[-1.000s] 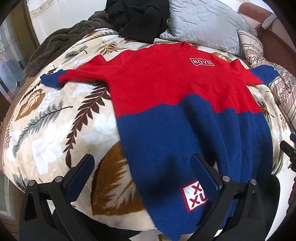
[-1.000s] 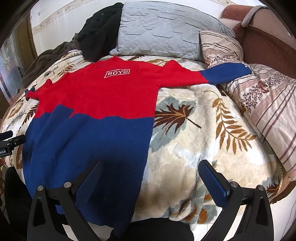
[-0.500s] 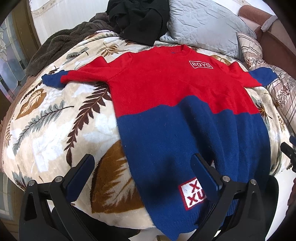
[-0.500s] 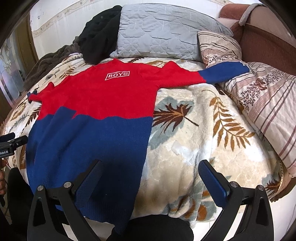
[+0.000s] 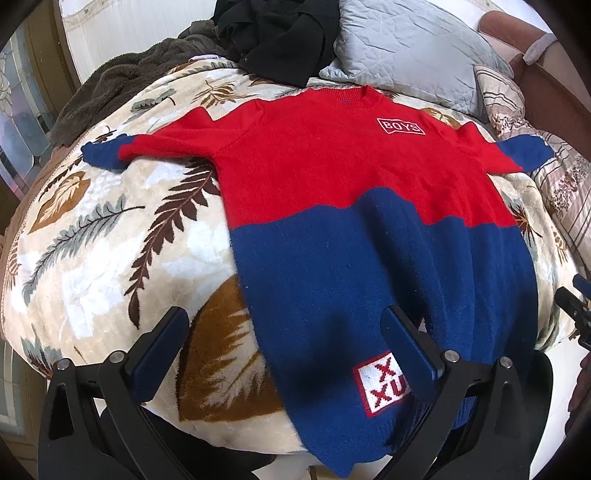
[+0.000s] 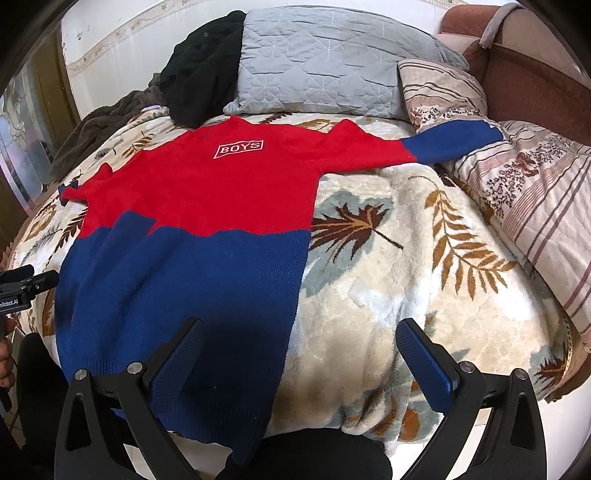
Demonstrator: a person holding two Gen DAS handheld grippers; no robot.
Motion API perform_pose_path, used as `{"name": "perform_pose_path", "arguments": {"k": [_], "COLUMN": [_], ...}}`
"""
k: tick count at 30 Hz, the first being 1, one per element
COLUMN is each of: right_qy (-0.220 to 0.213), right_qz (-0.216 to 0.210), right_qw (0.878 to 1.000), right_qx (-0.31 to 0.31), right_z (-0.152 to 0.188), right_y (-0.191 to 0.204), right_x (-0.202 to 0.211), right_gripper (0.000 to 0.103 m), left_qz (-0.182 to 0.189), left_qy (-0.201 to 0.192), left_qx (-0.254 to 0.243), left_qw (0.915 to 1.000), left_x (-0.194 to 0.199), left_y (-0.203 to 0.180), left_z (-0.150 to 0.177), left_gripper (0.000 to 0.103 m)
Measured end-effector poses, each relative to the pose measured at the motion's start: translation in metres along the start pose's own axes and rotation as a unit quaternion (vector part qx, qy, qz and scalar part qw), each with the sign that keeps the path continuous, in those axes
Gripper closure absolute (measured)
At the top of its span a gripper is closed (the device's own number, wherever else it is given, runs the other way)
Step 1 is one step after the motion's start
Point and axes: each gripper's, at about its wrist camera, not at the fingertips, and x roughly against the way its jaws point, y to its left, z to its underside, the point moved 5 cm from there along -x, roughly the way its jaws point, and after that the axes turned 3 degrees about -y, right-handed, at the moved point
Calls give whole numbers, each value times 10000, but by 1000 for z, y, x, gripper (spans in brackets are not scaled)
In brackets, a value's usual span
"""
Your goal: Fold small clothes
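Your sweater [image 5: 354, 206] lies flat and face up on the bed, on a leaf-print blanket [image 5: 110, 236]. It fills the centre and right of the left wrist view and the left half of the right wrist view. Its top is red, its lower body blue. The hem hangs over the near edge of the bed, at the bottom of both frames. Both sleeves are spread outward: one blue cuff [image 5: 101, 157] sits at the left of the left view, the other [image 6: 454, 142] at the upper right of the right view, its end resting on a striped quilt [image 6: 535, 206]. A white "BOYS" patch [image 6: 239, 148] shows on the chest, and a red-and-white square label [image 5: 382, 384] sits near the hem.

Your left gripper [image 5: 284, 336] has its fingers spread wide and holds nothing. It hovers at the bottom of its frame over the sweater's lower left edge, and one finger [image 5: 406, 350] partly covers the label.

Your right gripper [image 6: 299, 350] also has its fingers spread wide, with nothing between them. It straddles the sweater's lower right edge: one finger [image 6: 173, 362] over blue knit, the other over blanket.

At the top of both frames lie a grey pillow [image 6: 325, 62] and a black garment [image 5: 277, 33]. A brown throw [image 5: 122, 88] sits at the upper left.
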Motion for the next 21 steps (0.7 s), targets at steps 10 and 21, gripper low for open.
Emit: {"name": "perform_pose_path", "arguments": {"k": [10, 21], "right_qy": [-12, 162], "right_qz": [-75, -176], "right_qw": [9999, 9996], "right_qx": [-81, -118], "right_z": [-2, 5], "right_y": [-4, -4], "right_x": [-2, -14], "right_gripper": [2, 4], "left_qz": [3, -24], "left_qy": [61, 246], "left_qx": [45, 202], "left_qw": [10000, 9995], "left_x": [0, -7], "left_y": [7, 14], "left_z": [-3, 3], "left_gripper": [0, 0]}}
